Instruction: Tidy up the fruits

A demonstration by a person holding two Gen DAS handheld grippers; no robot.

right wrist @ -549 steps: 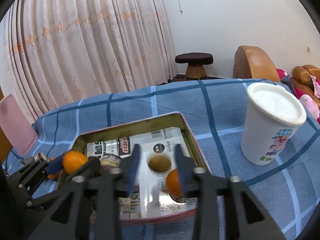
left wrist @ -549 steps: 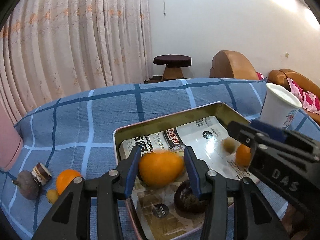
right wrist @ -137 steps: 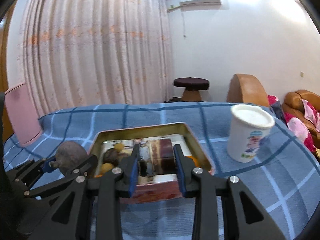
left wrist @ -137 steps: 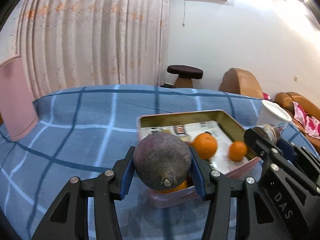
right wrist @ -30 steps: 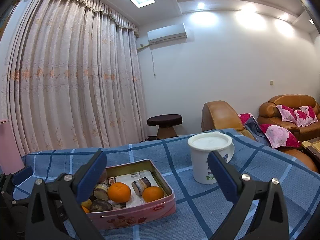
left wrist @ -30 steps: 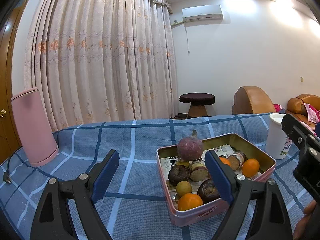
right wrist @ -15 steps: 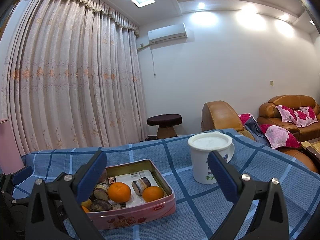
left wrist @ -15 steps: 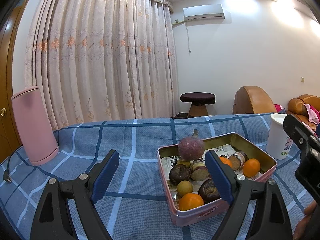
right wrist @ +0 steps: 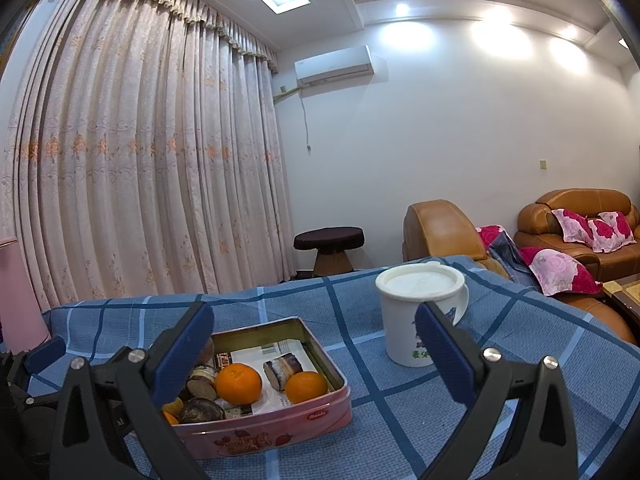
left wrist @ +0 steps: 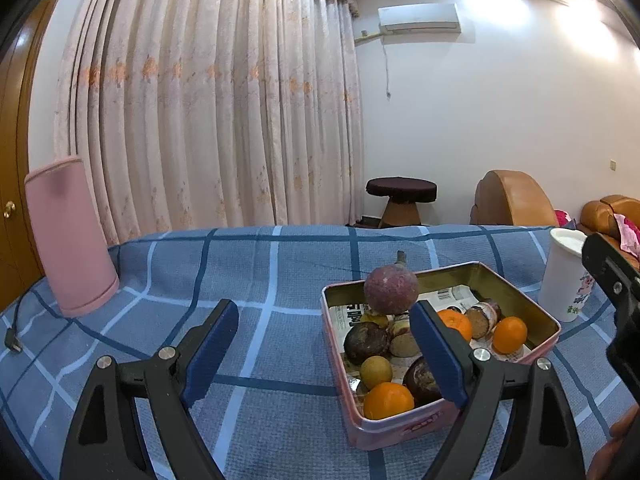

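A pink tin box [left wrist: 400,426] lined with newspaper sits on the blue checked cloth and holds several fruits: oranges [left wrist: 388,400], dark round fruits and a purple one [left wrist: 391,289] on top of the pile. The box also shows in the right wrist view [right wrist: 272,428] with two oranges [right wrist: 239,383] in it. My left gripper [left wrist: 326,352] is open and empty, held back from the box at its left front. My right gripper [right wrist: 312,354] is open and empty, above and behind the box.
A white lidded cup [right wrist: 420,312] stands on the cloth right of the box. A pink cylinder [left wrist: 70,236] stands at the far left with a cable [left wrist: 16,336] beside it. Curtains, a stool [left wrist: 401,200] and sofas lie beyond the table.
Since 4.6 s ago the purple fruit and the striped piece have left my grippers and lie in the box. Both grippers have opened and drawn back. Over the last second nothing has visibly moved.
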